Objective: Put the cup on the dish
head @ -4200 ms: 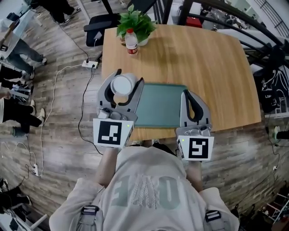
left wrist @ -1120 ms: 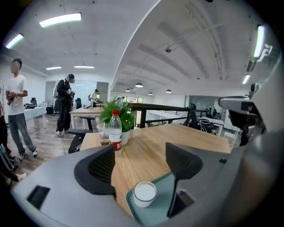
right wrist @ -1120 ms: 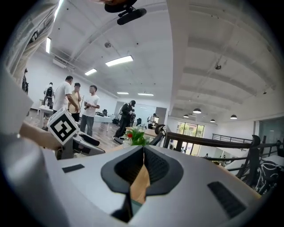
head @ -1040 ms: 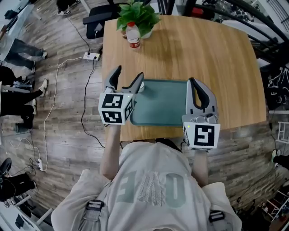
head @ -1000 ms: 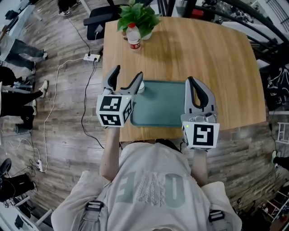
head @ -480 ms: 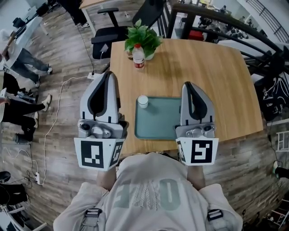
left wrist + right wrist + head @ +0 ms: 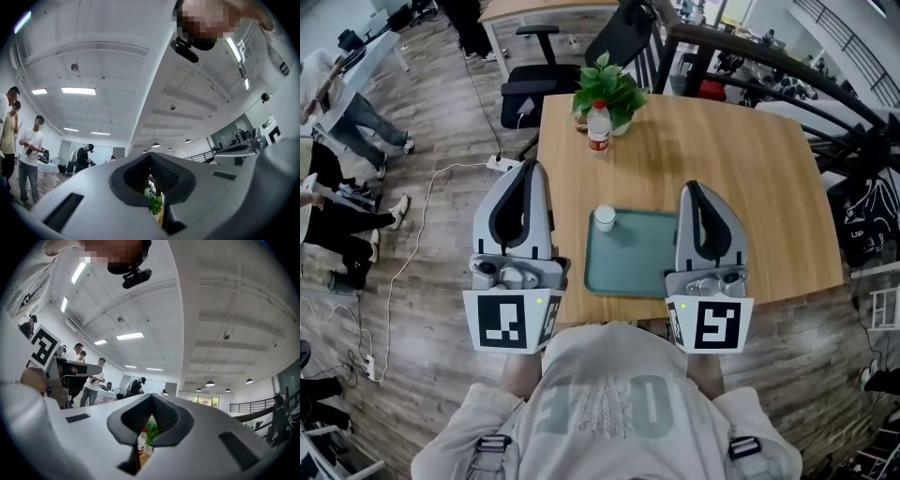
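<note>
A small white cup [image 7: 604, 217] stands upright on the far left corner of the green tray-like dish [image 7: 642, 258], which lies near the front edge of the wooden table [image 7: 741, 159]. My left gripper [image 7: 530, 166] is held high, left of the dish and well apart from the cup, its jaws shut with nothing between them. My right gripper [image 7: 693, 187] hovers over the dish's right side, also shut and empty. Both gripper views point up and forward: the left gripper [image 7: 151, 155] and right gripper [image 7: 152, 395] show closed jaws against the ceiling.
A potted plant [image 7: 609, 89] and a red-capped bottle [image 7: 599, 127] stand at the table's far edge, the bottle [image 7: 140, 440] also seen past the right jaws. A black chair [image 7: 548, 89] sits beyond. Cables and a power strip [image 7: 502, 163] lie on the floor at left, with people [image 7: 347, 112] nearby.
A second ago my left gripper stood open by the cup at the dish's corner. It has let go, drawn back and up, and shut. The cup stays on the dish.
</note>
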